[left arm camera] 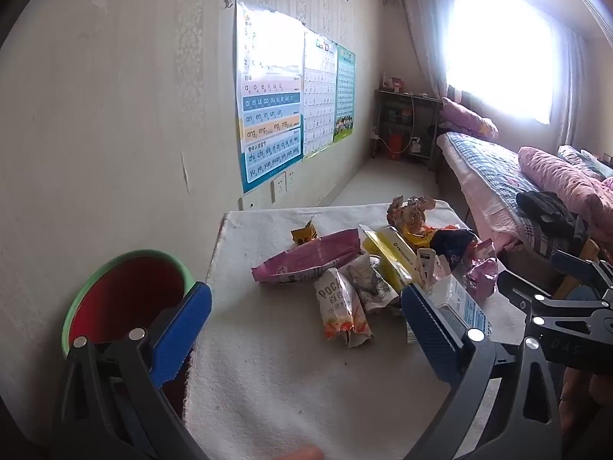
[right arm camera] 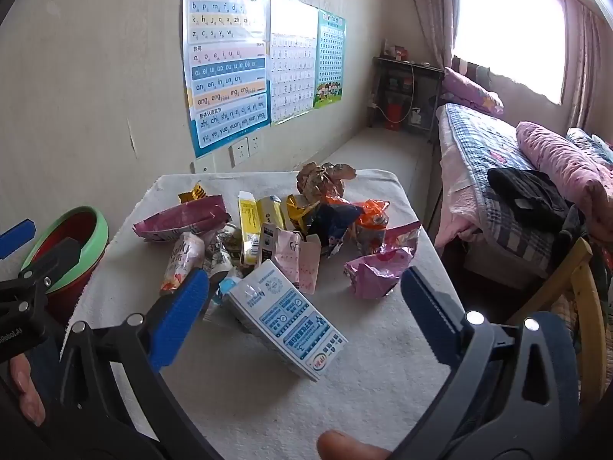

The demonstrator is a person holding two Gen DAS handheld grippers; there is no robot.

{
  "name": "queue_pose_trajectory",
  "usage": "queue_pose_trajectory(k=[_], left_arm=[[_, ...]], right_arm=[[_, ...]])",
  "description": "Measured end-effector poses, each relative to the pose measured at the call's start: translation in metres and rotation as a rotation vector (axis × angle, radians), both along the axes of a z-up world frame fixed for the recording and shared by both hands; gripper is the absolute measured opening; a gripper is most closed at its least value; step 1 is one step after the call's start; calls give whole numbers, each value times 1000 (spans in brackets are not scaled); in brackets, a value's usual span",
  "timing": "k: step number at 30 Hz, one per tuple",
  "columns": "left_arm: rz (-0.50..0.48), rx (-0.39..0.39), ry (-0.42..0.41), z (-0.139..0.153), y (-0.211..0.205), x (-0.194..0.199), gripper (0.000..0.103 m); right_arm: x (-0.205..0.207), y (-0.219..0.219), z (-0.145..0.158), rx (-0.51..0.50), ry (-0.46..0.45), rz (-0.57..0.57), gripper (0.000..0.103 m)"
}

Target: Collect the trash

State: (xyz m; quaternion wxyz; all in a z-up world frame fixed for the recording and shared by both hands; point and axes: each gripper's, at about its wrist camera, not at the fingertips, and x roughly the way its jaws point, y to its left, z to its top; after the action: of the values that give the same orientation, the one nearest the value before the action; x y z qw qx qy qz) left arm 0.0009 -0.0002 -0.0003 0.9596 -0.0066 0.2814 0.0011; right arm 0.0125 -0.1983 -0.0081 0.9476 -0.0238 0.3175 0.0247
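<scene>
A heap of trash lies on a table covered with a white towel (left arm camera: 268, 383) (right arm camera: 249, 383). It includes a long pink bag (left arm camera: 310, 260), a Pocky wrapper (left arm camera: 339, 306), a yellow carton (right arm camera: 248, 226), crumpled brown paper (right arm camera: 322, 180) and a crumpled pink wrapper (right arm camera: 379, 268). A white and blue milk carton (right arm camera: 287, 318) lies nearest the front. My right gripper (right arm camera: 303, 273) is open just above it, not touching. My left gripper (left arm camera: 305, 289) is open too, short of the Pocky wrapper with nothing between its fingers. A red bin with a green rim (left arm camera: 126, 299) (right arm camera: 69, 237) stands at the table's left edge.
A bed (left arm camera: 498, 176) with pink bedding and dark clothes runs along the right. A wooden chair back (right arm camera: 574, 287) stands between bed and table. Posters (left arm camera: 268, 96) hang on the left wall, and a dark shelf (left arm camera: 406, 122) stands at the far end.
</scene>
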Motion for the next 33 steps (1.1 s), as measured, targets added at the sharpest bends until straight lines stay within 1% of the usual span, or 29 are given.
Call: queue_pose_trajectory(k=[8,19,33], left_arm=[[2,4,-5,1,1,4,95],[0,5,-13,-2,-1,-3,95],[-1,7,-7,-3,1,-2,95]], right_arm=[[-1,-2,2,5,-4,-1,99],[-3,-1,1,1,-14,-6,99],[-4,-1,1,-5,-19,-13,99]])
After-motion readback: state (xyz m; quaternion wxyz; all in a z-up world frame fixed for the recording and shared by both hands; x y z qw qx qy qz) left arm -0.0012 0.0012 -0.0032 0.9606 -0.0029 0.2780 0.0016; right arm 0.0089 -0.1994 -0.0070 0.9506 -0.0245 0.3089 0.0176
